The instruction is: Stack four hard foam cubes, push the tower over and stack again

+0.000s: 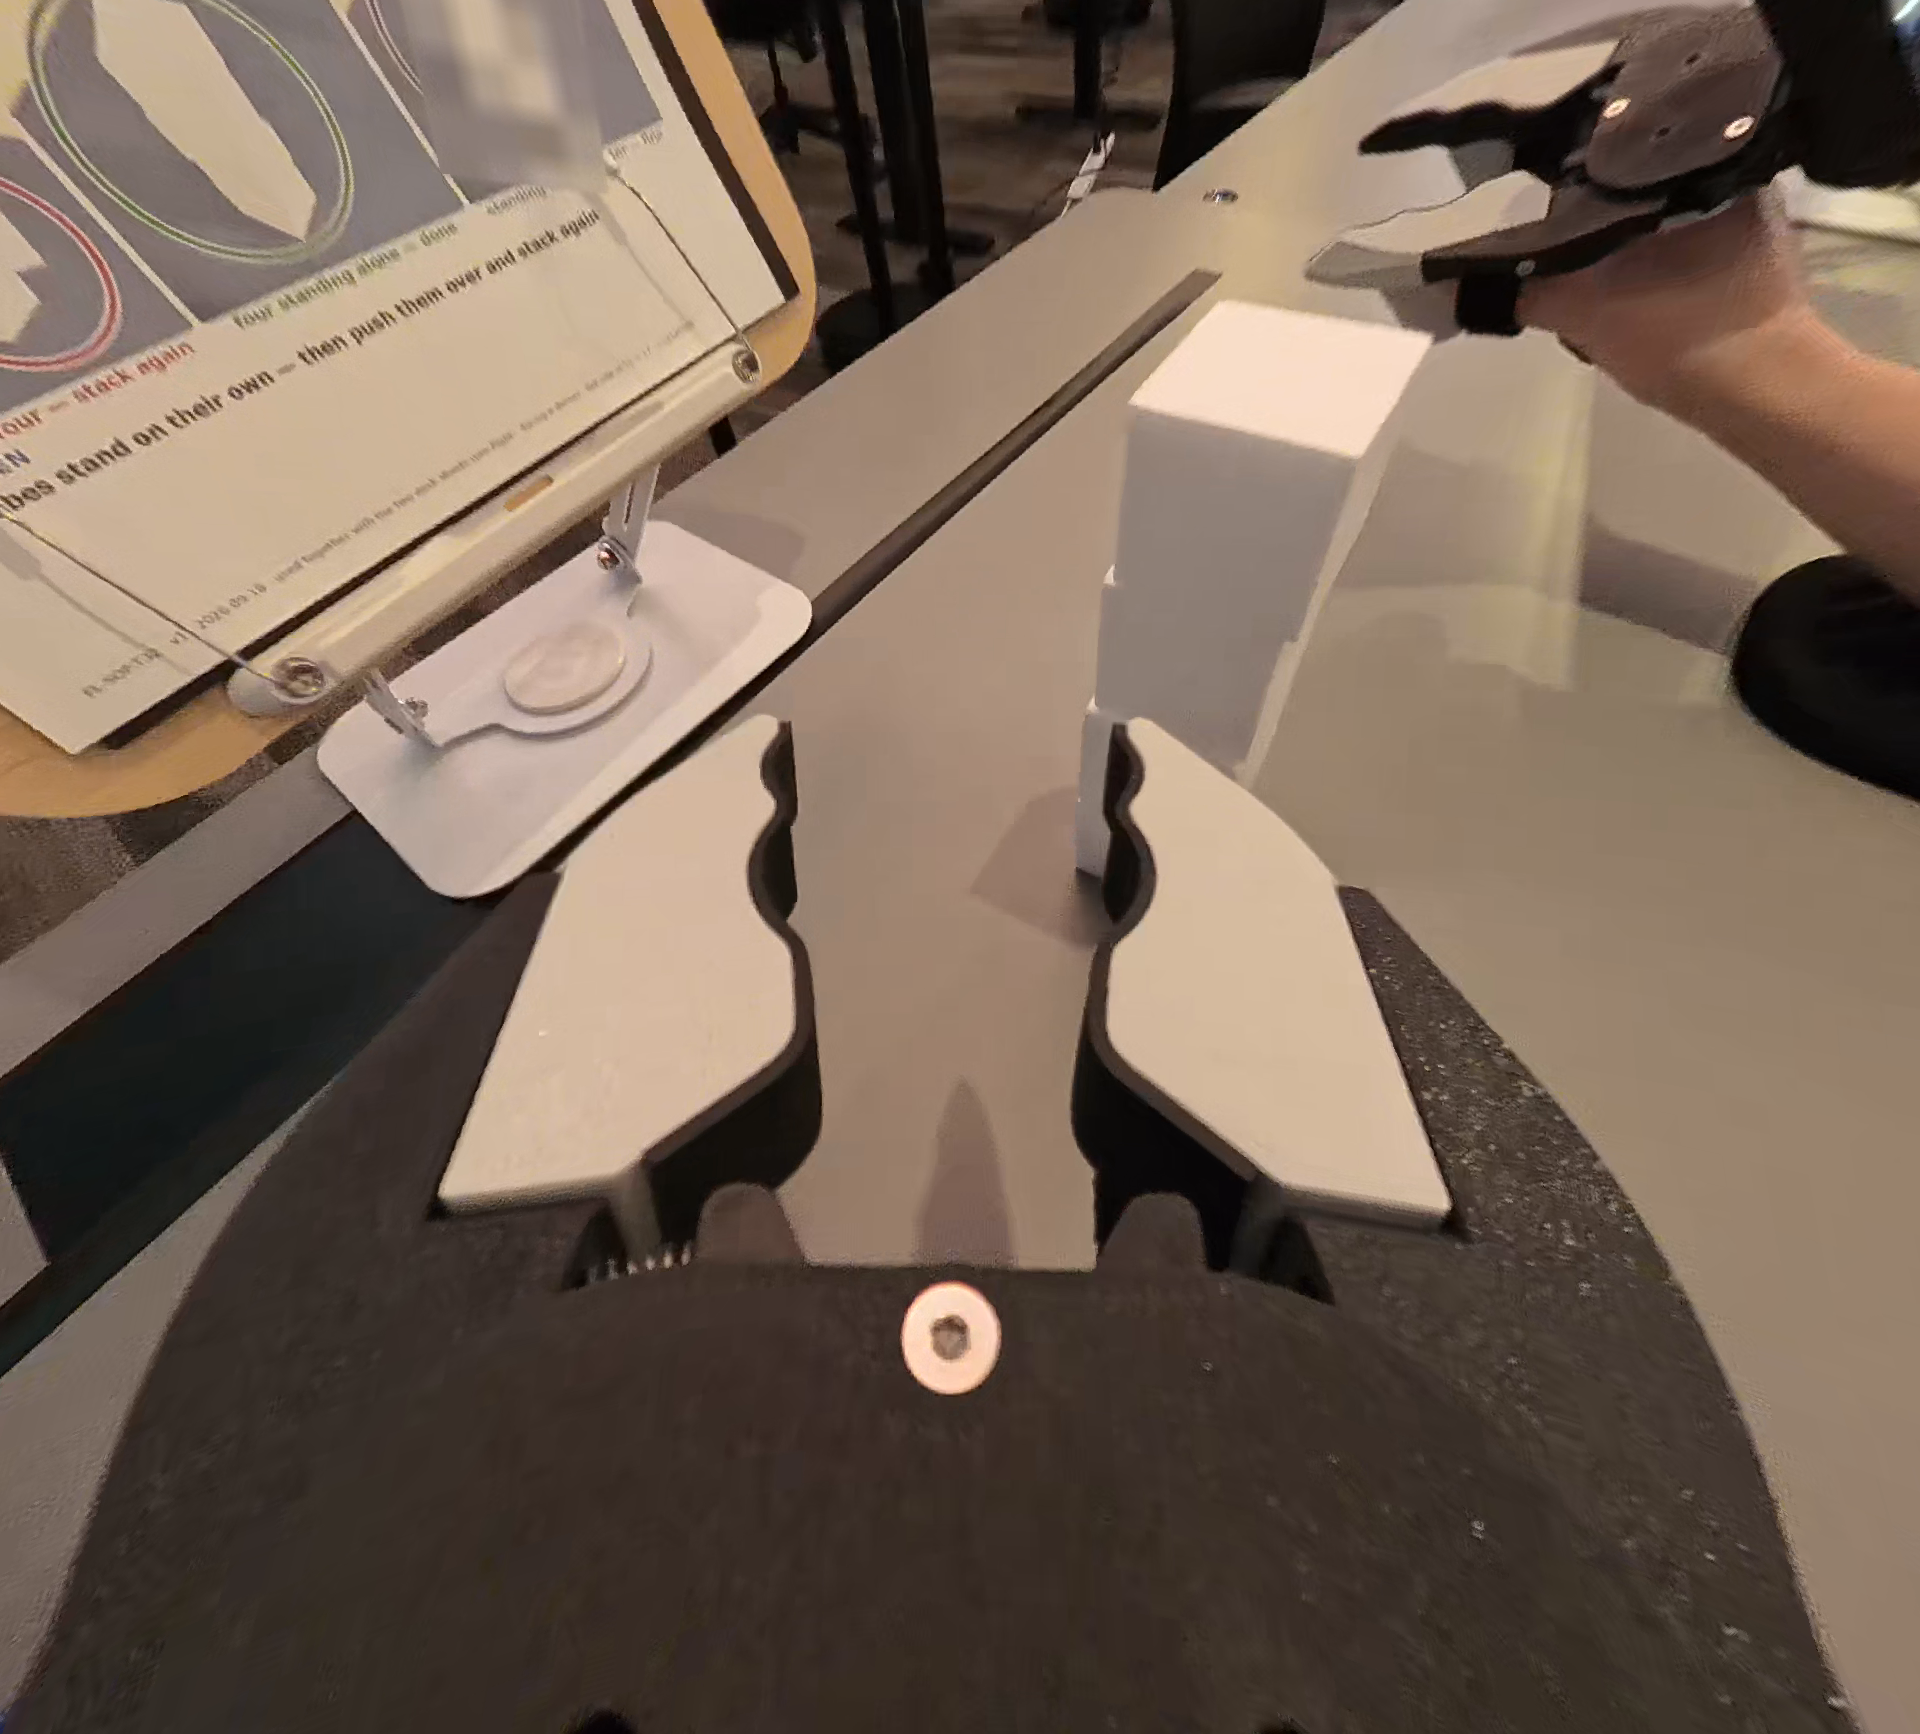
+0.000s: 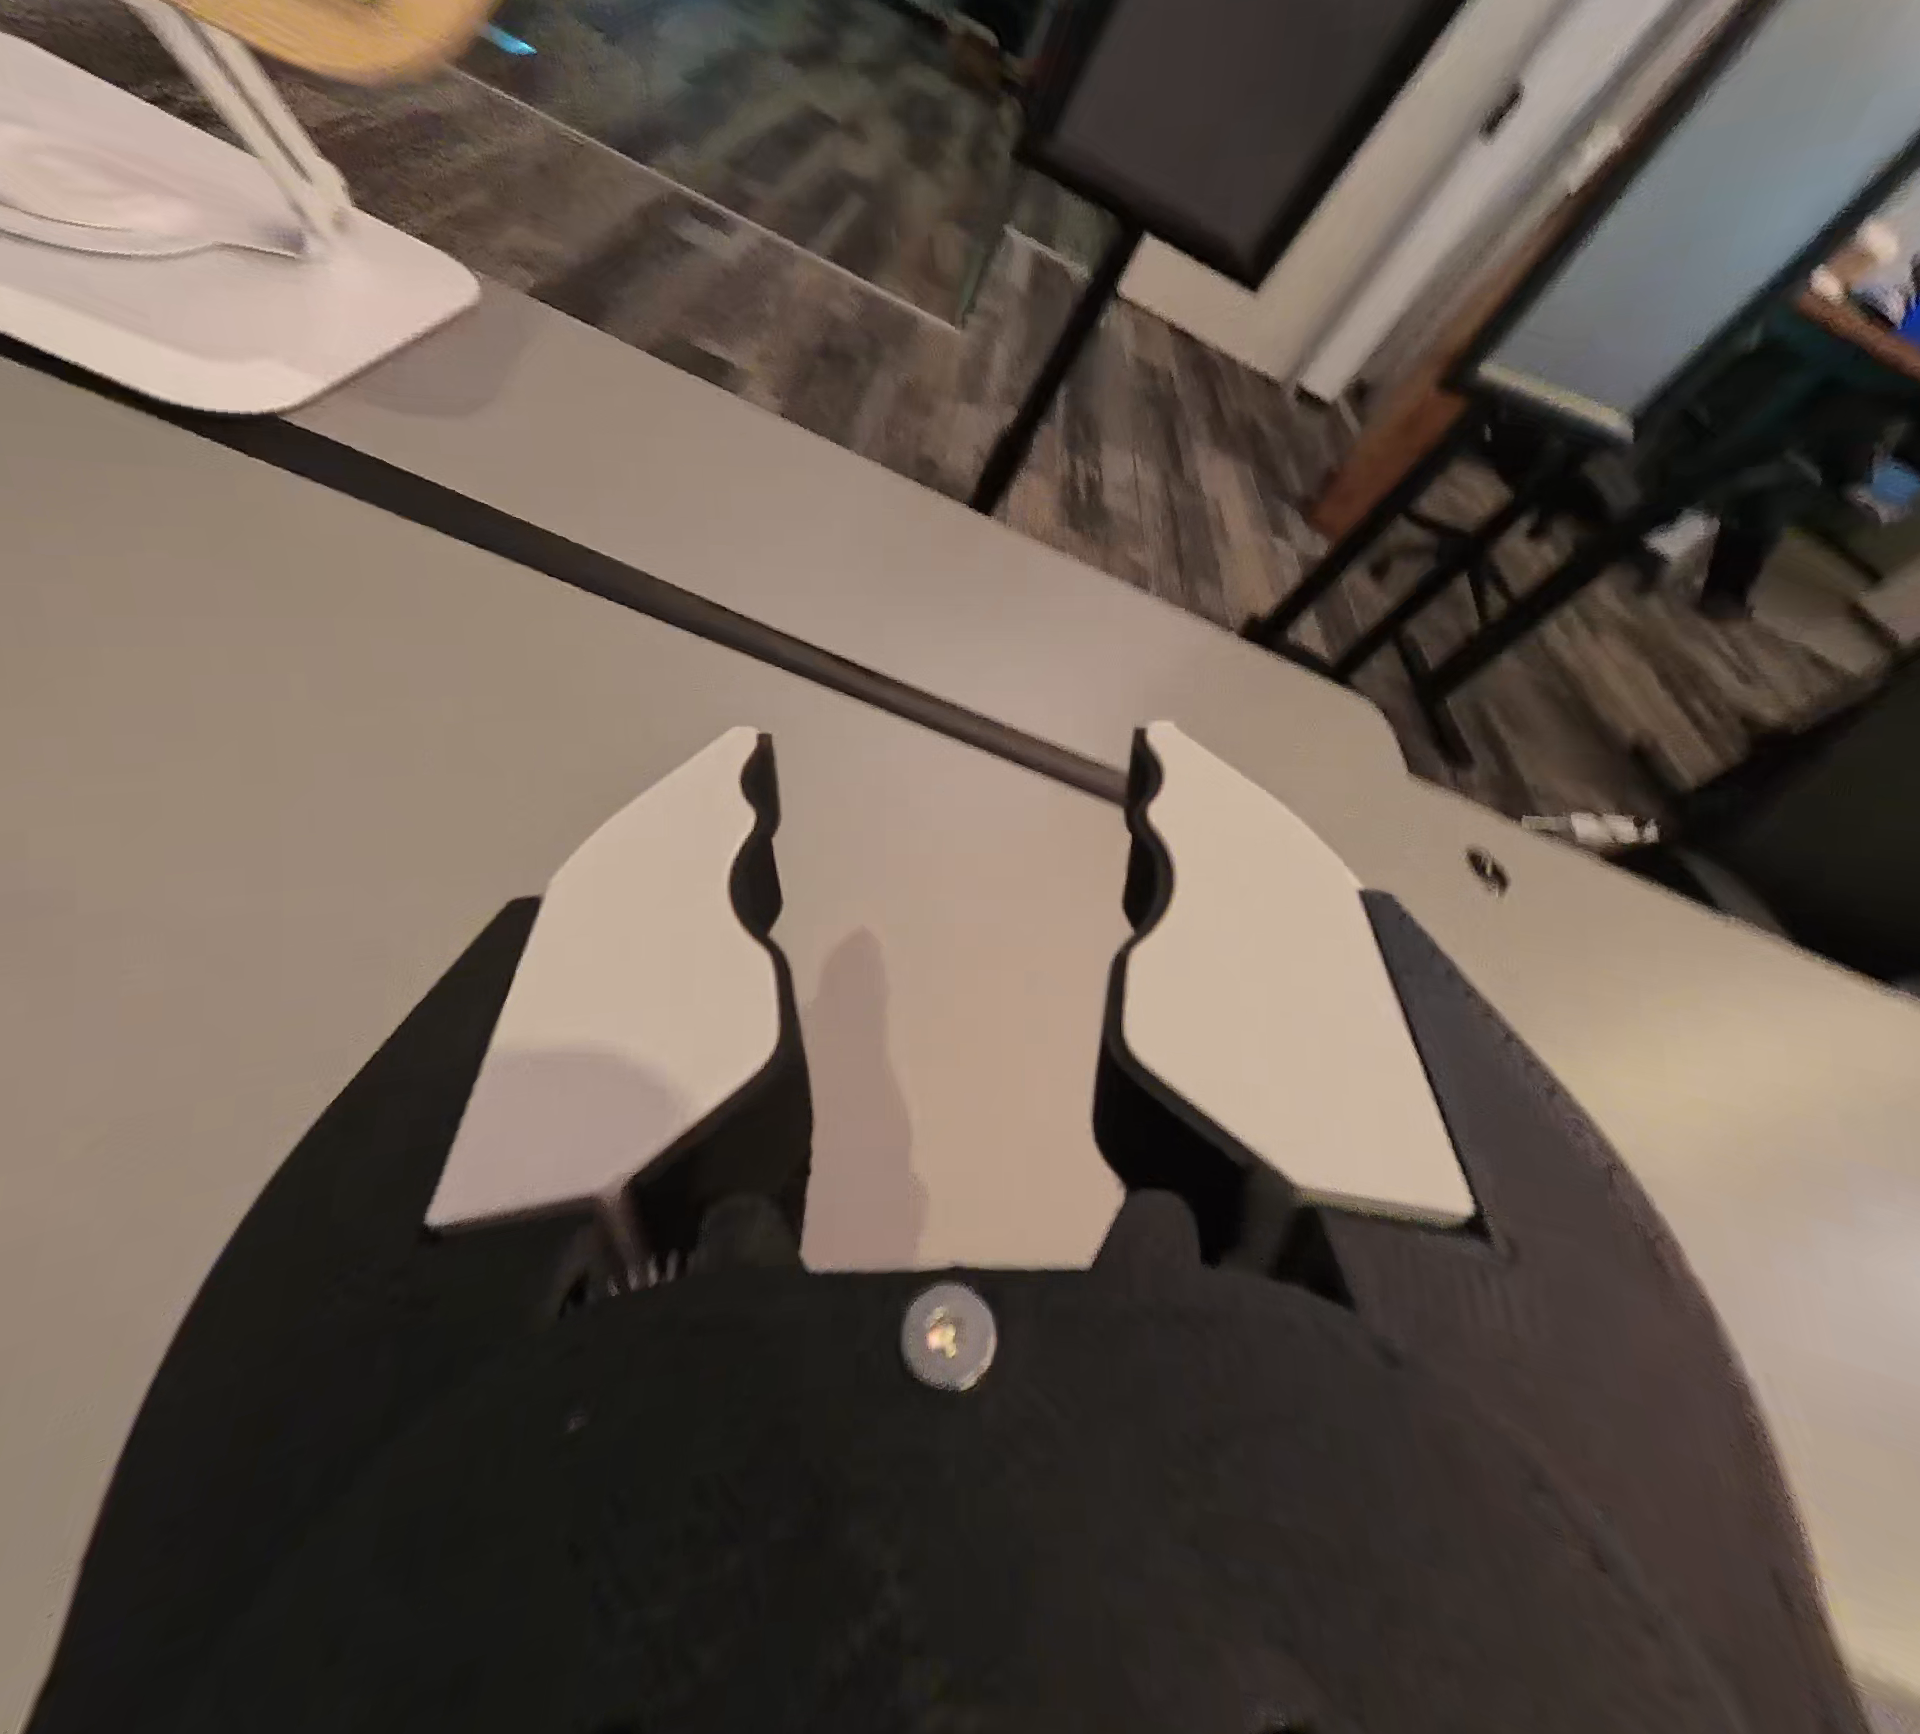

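Your left claw (image 1: 951,811), bottom centre, gapes wide w/ nothing in it. Tower (image 1: 1236,531) stands mid-frame just beyond its right finger. Foam's light, stiff; grip flat side faces. Right claw (image 1: 1455,198), upper right, also wide and empty. Right view shows only table (image 2: 312,645), no tower.
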{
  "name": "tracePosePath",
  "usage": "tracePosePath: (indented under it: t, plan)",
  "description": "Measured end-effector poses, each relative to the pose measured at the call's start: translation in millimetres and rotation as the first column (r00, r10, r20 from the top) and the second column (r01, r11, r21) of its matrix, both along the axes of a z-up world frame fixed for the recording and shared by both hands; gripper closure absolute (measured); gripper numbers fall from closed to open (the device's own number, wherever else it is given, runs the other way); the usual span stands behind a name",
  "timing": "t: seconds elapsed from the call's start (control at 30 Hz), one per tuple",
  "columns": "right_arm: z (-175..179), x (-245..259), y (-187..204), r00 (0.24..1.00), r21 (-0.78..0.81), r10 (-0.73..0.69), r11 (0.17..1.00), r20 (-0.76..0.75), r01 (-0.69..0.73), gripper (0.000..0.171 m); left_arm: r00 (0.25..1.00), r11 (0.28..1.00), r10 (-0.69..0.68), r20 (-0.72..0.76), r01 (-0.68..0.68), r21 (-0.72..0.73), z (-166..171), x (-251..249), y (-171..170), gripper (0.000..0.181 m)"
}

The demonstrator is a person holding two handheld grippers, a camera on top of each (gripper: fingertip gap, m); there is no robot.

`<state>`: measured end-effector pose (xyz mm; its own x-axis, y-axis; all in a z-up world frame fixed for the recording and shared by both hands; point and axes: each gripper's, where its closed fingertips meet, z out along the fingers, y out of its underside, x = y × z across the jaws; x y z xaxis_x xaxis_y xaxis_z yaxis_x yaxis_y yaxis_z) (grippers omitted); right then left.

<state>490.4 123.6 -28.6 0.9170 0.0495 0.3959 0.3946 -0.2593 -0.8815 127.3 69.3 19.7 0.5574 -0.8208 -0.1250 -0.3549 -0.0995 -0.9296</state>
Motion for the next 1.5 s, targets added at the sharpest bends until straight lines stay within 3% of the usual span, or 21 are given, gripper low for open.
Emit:
tracePosePath:
  t: [0.13, 0.33, 0.43, 0.6, 0.83, 1.13, 1.33, 1.37, 1.43, 1.5]
  plan:
    - [-1, 15, -3, 0.996, 0.039, -0.083, 0.996, -0.031, 0.084, 0.112, 0.997, 1.0, 0.004, -0.076, -0.006, -0.026, -26, 14, 4, 0.127]
    - [-16, 22, 0, 0.993, -0.003, -0.092, 0.996, -0.068, 0.092, 0.113, 0.989, 0.995, 0.076, -0.129, -0.084, -0.055, -65, 23, 16, 0.145]
    - [-21, 24, 2, 0.992, -0.016, -0.078, 0.997, -0.099, 0.076, 0.113, 0.963, 0.981, 0.162, -0.216, -0.182, -0.072, -92, 9, 26, 0.181]
    - [-32, 23, 5, 0.979, -0.041, -0.043, 0.998, -0.198, 0.036, 0.112, 0.929, 0.935, 0.222, -0.295, -0.289, -0.207, -132, 1, 29, 0.181]
    - [-38, 21, 8, 0.931, -0.045, 0.013, 0.998, -0.364, -0.032, 0.112, 0.855, 0.94, 0.294, -0.428, -0.34, -0.034, -118, 30, 34, 0.181]
    - [-31, 56, 2, 0.85, -0.005, -0.009, 1.0, -0.527, 0.007, 0.112, 0.782, 0.947, 0.323, -0.533, -0.266, 0.183, -75, 108, 30, 0.181]
    - [-13, 96, -17, 0.844, 0.05, -0.016, 0.997, -0.536, 0.052, 0.111, 0.812, 0.938, 0.343, -0.473, -0.269, 0.218, -53, 121, 29, 0.181]
    - [-9, 101, -20, 0.847, 0.062, 0.002, 0.997, -0.531, 0.037, 0.11, 0.83, 0.941, 0.334, -0.446, -0.264, 0.212, -51, 120, 30, 0.176]
    - [-4, 105, -26, 0.838, 0.076, 0.064, 0.997, -0.542, -0.027, 0.111, 0.854, 0.928, 0.372, -0.364, -0.328, 0.178, -49, 106, 36, 0.142]
    - [-1, 106, -32, 0.804, 0.109, 0.143, 0.989, -0.577, -0.098, 0.11, 0.893, 0.942, 0.334, -0.302, -0.331, 0.064, -56, 100, 40, 0.126]
